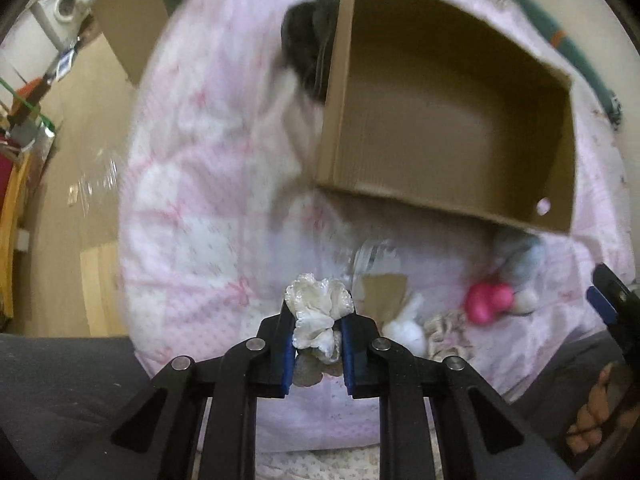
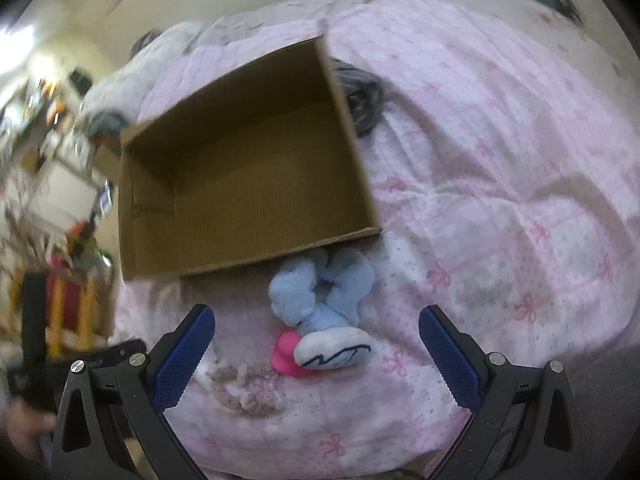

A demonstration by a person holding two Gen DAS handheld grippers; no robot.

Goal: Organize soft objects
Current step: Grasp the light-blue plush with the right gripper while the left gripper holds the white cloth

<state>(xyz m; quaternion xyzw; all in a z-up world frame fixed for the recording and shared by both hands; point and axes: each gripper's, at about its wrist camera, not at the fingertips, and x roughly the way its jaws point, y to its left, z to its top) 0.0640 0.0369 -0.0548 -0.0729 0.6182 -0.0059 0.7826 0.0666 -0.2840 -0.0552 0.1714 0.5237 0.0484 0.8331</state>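
A: Current step?
B: Pick-up complete. The left gripper (image 1: 318, 330) is clamped on the white ruffled fabric scrunchie (image 1: 318, 316), lifted just short of the empty brown cardboard box (image 1: 452, 204).
A: Next?
B: Likely transfer over the box. The right gripper (image 2: 316, 356) stands wide, empty, above the blue plush toy (image 2: 320, 300).

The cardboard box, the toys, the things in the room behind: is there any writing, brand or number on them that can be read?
None can be read.
Cardboard box: plain brown walls, no print showing.
White tip of the blue plush toy: a dark stitched zigzag line, not letters.
Card on the floor in the left wrist view: some print, too small and blurred to read.
Black piece beside the right gripper: a faint pale mark, too blurred to read.
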